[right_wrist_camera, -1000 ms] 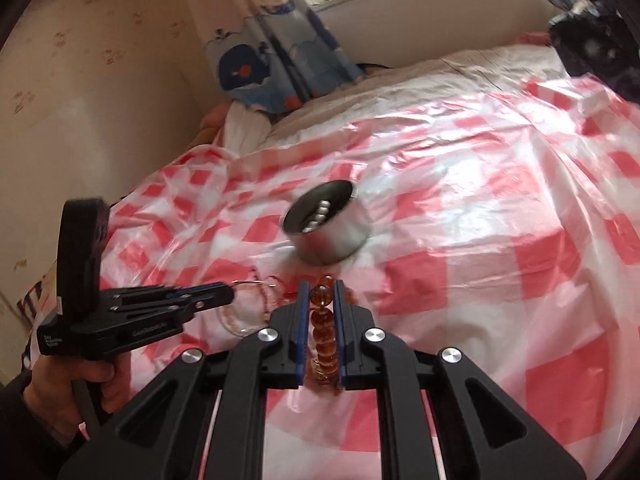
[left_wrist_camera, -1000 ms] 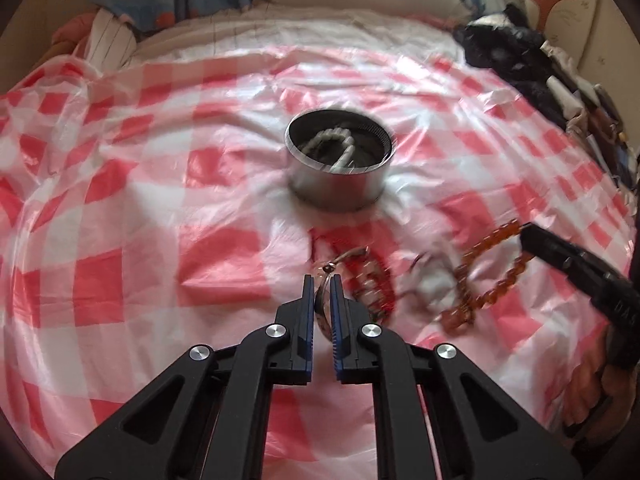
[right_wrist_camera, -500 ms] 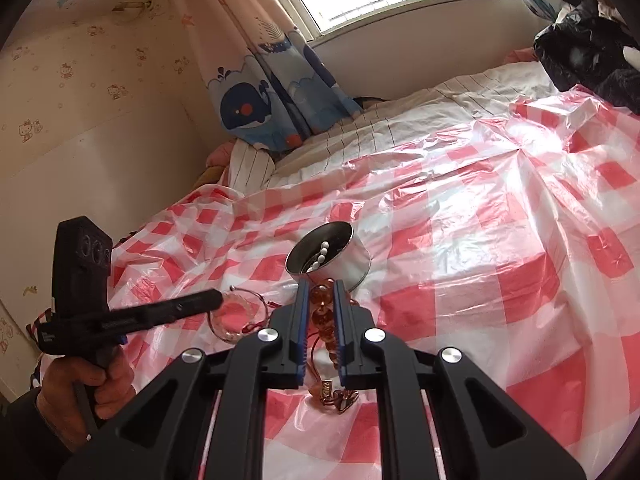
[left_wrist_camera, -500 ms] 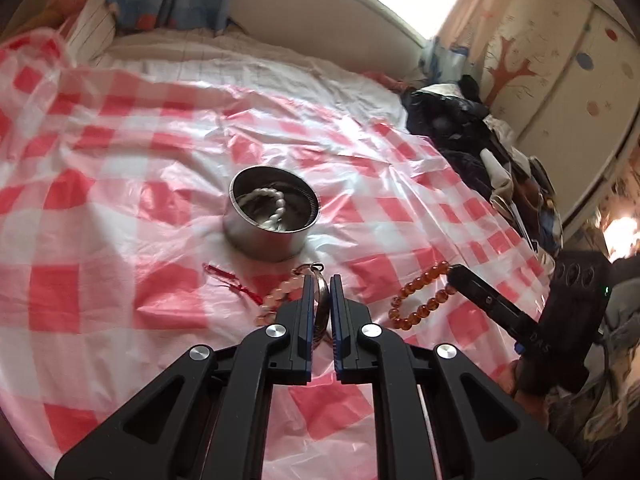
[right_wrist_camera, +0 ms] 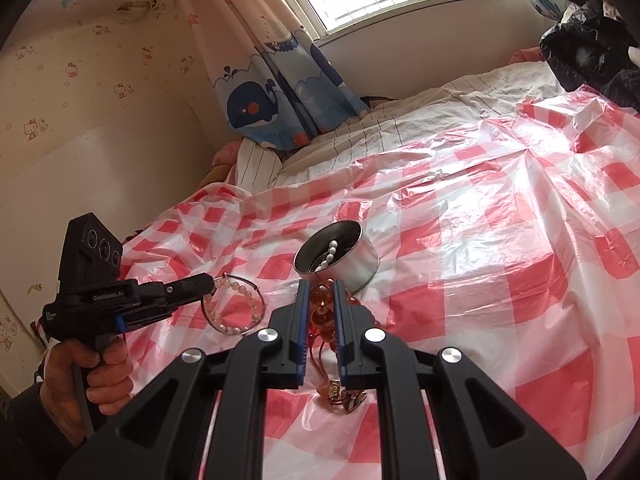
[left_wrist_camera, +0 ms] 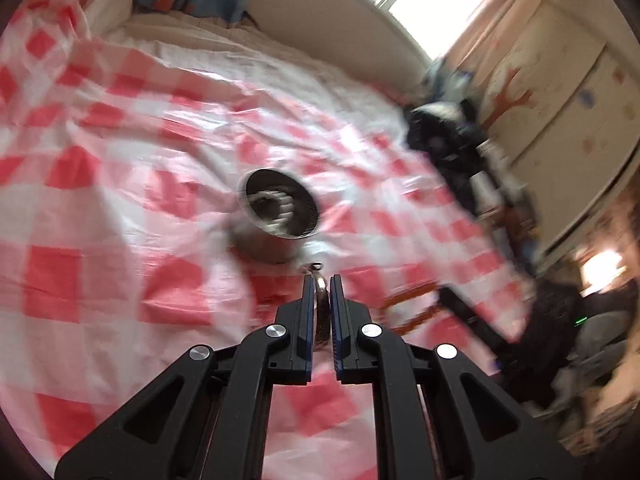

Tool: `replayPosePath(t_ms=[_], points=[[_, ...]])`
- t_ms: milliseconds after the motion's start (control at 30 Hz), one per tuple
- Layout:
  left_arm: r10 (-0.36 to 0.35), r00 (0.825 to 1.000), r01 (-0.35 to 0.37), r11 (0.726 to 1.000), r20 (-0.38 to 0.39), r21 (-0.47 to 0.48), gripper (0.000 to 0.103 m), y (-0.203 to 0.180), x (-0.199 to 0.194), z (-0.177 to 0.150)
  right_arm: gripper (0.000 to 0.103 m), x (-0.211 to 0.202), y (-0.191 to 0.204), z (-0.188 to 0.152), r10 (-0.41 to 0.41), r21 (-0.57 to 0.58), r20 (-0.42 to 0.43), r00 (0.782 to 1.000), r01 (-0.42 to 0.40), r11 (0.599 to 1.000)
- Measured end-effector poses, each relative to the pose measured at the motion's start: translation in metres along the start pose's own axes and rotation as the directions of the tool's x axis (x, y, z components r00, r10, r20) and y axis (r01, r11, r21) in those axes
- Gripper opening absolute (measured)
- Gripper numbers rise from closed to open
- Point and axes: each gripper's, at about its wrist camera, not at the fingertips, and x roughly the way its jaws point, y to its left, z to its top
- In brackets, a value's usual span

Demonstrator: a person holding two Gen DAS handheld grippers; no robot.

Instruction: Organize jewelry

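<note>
Item one — my left gripper (left_wrist_camera: pixel 321 294): blue-padded jaws clamped on a pale pink bead bracelet with a silver wire hoop (right_wrist_camera: pixel 235 305). From the right wrist camera the hoop hangs from the fingertips, just above the cloth at about nine o'clock. In the left camera only its metal edge and clasp show between the pads; that view is smeared.

Item two — my right gripper (right_wrist_camera: pixel 320 308): jaws closed around a string of amber-orange round beads (right_wrist_camera: pixel 322 300), which trails down between the fingers to a coppery clasp cluster (right_wrist_camera: pixel 344 394) at six o'clock.

Item three: a short round steel tin, open-topped (right_wrist_camera: pixel 352 264), standing on the cloth at twelve o'clock from both grippers, just beyond the right fingertips. Inside it lies a strand of white pearl-like beads (right_wrist_camera: pixel 327 258).

Item four: red-and-white checked plastic sheet (right_wrist_camera: pixel 500 240), wrinkled, spread over a bed and carrying the tin.

Item five: striped off-white bedsheet (right_wrist_camera: pixel 420 116) past the plastic at twelve o'clock; whale-print blue curtain (right_wrist_camera: pixel 272 108) at eleven; black clothing heap (right_wrist_camera: pixel 588 44) at two.
</note>
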Motion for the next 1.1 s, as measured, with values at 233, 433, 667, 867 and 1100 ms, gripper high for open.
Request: replayPosePath(t_ms=[233, 433, 667, 867, 1100], points=[[0.258, 0.961, -0.252, 0.966, -0.097, 0.065, 0.007, 0.016, 0.027, -0.009, 0.012, 0.017, -0.033, -0.009, -0.111, 0.118, -0.107, 0.988, 0.123, 0.985], [0.375, 0.918, -0.352, 0.920, -0.125, 0.174, 0.008, 0.011, 0.036, -0.013, 0.013, 0.021, -0.033, -0.010, -0.133, 0.106, -0.136, 0.982, 0.148, 0.983], [0.457, 0.888, -0.425, 0.860, -0.056, 0.282, 0.031, -0.001, 0.035, -0.012, 0.044, 0.025, -0.030, -0.012, -0.180, 0.076, -0.165, 0.970, 0.194, 0.978], [0.476, 0.875, -0.424, 0.842, -0.090, 0.334, 0.039, 0.003, 0.064, -0.011, 0.049, 0.049, -0.032, -0.025, -0.256, 0.010, -0.276, 0.927, 0.269, 0.963], [0.358, 0.930, -0.322, 0.901, -0.078, 0.291, 0.000, -0.009, 0.045, -0.008, 0.012, 0.051, -0.027, -0.026, -0.216, 0.001, -0.276, 0.937, 0.225, 0.974]])
